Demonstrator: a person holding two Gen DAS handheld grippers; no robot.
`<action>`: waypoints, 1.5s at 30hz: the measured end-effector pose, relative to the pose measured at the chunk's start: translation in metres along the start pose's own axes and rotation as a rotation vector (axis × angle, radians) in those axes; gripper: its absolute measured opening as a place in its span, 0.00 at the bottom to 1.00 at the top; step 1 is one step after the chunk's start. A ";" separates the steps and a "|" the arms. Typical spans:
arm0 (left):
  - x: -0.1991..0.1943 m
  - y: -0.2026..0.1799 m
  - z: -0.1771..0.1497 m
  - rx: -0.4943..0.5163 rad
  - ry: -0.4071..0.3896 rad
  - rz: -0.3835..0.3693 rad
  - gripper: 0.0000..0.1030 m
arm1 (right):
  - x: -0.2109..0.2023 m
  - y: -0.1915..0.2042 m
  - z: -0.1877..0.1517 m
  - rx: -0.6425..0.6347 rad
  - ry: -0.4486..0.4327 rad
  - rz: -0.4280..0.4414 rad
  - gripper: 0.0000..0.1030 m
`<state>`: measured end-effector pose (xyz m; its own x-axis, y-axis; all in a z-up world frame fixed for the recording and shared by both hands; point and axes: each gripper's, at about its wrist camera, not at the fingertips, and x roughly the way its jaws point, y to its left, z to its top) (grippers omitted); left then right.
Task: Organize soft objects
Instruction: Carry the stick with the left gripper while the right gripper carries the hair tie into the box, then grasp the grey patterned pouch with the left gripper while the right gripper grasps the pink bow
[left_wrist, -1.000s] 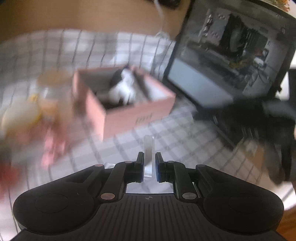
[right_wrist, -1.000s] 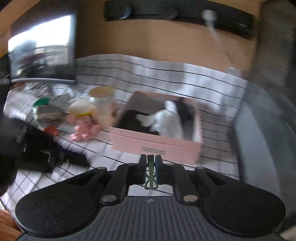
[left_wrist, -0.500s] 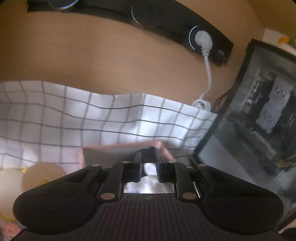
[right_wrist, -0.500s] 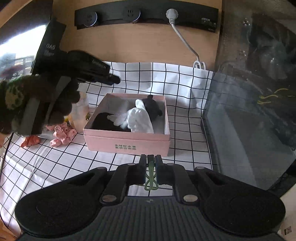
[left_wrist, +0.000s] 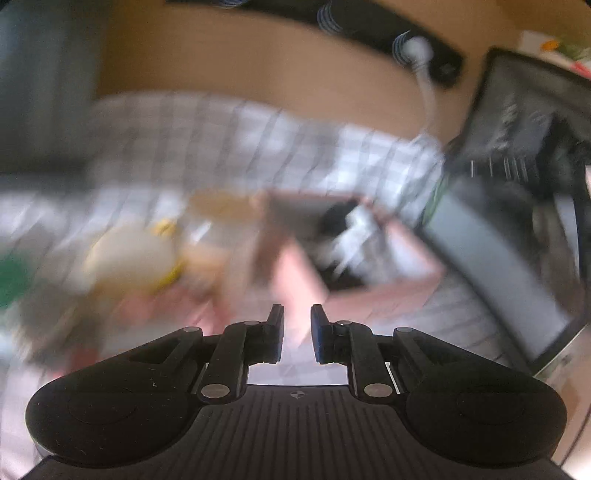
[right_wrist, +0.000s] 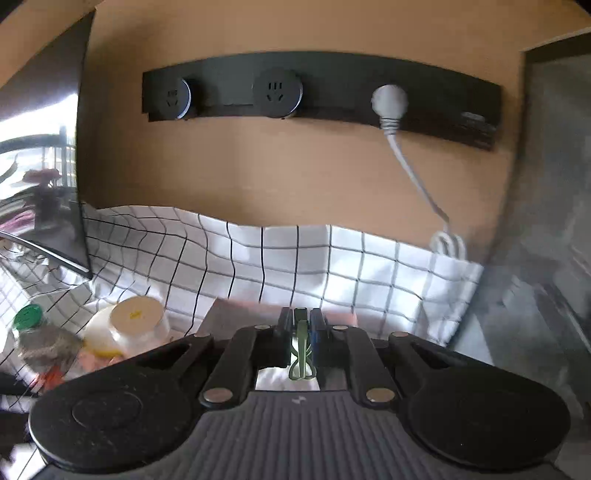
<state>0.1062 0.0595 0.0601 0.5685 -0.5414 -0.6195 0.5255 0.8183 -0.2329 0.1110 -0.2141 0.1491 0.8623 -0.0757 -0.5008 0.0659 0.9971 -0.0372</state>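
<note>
My left gripper (left_wrist: 297, 332): jaws parted, nothing between. Open pink cardboard box (left_wrist: 369, 291) just ahead, slightly right, on white black-grid cloth (left_wrist: 258, 140) over desk; black and white soft items (left_wrist: 347, 236) inside, blurred. My right gripper (right_wrist: 300, 332): jaws clenched on small green clip (right_wrist: 301, 354); box rim barely visible behind jaws.

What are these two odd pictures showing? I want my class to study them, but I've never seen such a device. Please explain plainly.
A person holds a two-finger gripper in each hand; a fisheye camera on each looks along its fingers. The left gripper, in the blurred left view, stands slightly open and empty above a pink box holding black and white soft things. The right gripper is shut on a small green clip, facing a wall power strip. A checked cloth covers the table; a clear tub and green-capped bottle stand left.
</note>
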 end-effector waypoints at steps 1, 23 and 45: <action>-0.004 0.008 -0.009 -0.023 0.018 0.031 0.17 | 0.015 0.000 0.004 0.001 0.031 0.023 0.09; -0.065 0.104 -0.048 -0.298 -0.068 0.470 0.17 | -0.012 0.101 -0.100 -0.232 0.148 0.168 0.44; 0.007 0.109 -0.002 -0.234 -0.007 0.432 0.23 | -0.017 0.115 -0.138 -0.245 0.248 0.209 0.45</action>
<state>0.1665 0.1453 0.0285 0.7075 -0.1437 -0.6919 0.0852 0.9893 -0.1183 0.0346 -0.0978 0.0342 0.6949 0.1013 -0.7119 -0.2457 0.9639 -0.1027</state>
